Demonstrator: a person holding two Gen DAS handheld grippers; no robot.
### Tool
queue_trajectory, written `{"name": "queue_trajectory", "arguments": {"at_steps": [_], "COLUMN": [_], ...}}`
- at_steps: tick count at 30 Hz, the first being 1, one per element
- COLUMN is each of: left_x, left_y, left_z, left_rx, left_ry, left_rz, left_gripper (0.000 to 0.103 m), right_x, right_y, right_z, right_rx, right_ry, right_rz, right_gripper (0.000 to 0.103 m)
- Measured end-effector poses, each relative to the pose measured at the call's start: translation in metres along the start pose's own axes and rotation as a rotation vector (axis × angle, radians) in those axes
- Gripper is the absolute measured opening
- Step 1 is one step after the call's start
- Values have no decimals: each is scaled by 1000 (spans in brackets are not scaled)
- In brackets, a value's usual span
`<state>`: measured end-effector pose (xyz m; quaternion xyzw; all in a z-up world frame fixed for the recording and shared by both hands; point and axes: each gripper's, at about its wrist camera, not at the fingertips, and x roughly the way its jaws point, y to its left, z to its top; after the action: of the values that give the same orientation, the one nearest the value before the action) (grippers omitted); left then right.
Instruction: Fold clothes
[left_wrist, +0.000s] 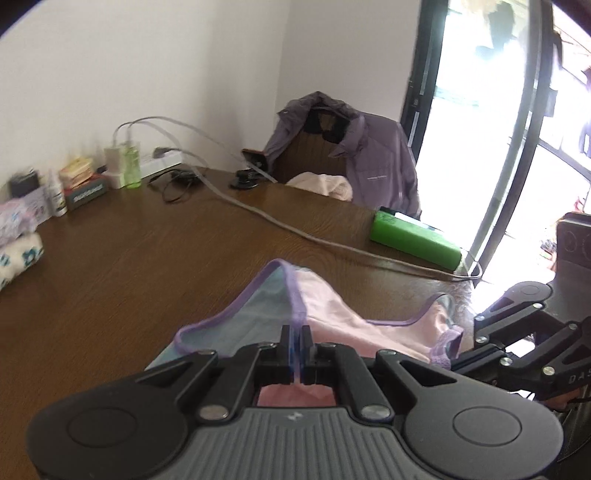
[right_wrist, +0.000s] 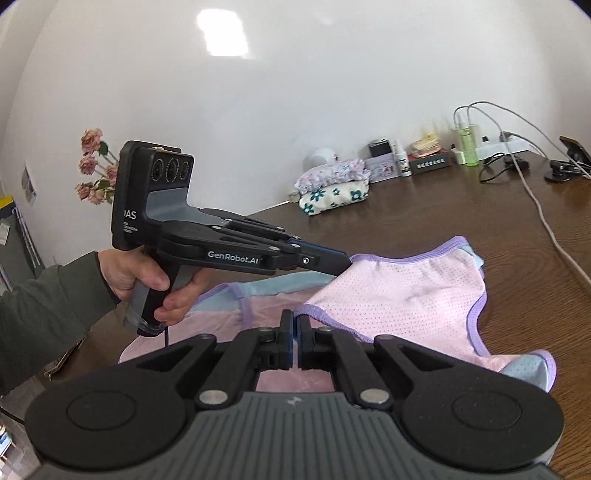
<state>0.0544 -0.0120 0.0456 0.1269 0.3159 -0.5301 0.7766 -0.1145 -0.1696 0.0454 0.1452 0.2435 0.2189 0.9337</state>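
Nearest in each wrist view, both pairs of jaws are pressed together on the purple-trimmed edge of the pink and pale-blue underwear (right_wrist: 406, 295), which lies spread on the brown wooden table (left_wrist: 129, 266): the left gripper (left_wrist: 295, 332) pinches a raised fold of the hem, and the right gripper (right_wrist: 294, 325) nips the trim near its own fingers. Beyond the garment a grey cable (left_wrist: 295, 229) crosses the table past a green box (left_wrist: 413, 240). Farthest back, folded clothes (right_wrist: 334, 188) sit by the wall, and a purple jacket (left_wrist: 369, 155) hangs over a chair.
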Motion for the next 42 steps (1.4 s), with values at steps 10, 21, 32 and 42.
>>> {"name": "queue_trajectory", "arguments": {"at_steps": [10, 21, 32, 42], "left_x": [-3, 28, 8, 6], "left_y": [9, -8, -23, -26], "left_z": [-17, -19, -32, 15], "left_rx": [-179, -173, -209, -61], "left_ry": [-14, 59, 36, 57], "left_rz": [28, 60, 162, 166], "left_gripper": [44, 6, 5, 20], "right_x": [-6, -65, -60, -64], "right_y": [7, -58, -92, -81], "right_z": [-13, -12, -13, 4], "right_rx": [-9, -57, 28, -56], "right_ry": [109, 46, 75, 94], "right_rz": [47, -156, -121, -112], "right_gripper": [41, 35, 11, 28]}}
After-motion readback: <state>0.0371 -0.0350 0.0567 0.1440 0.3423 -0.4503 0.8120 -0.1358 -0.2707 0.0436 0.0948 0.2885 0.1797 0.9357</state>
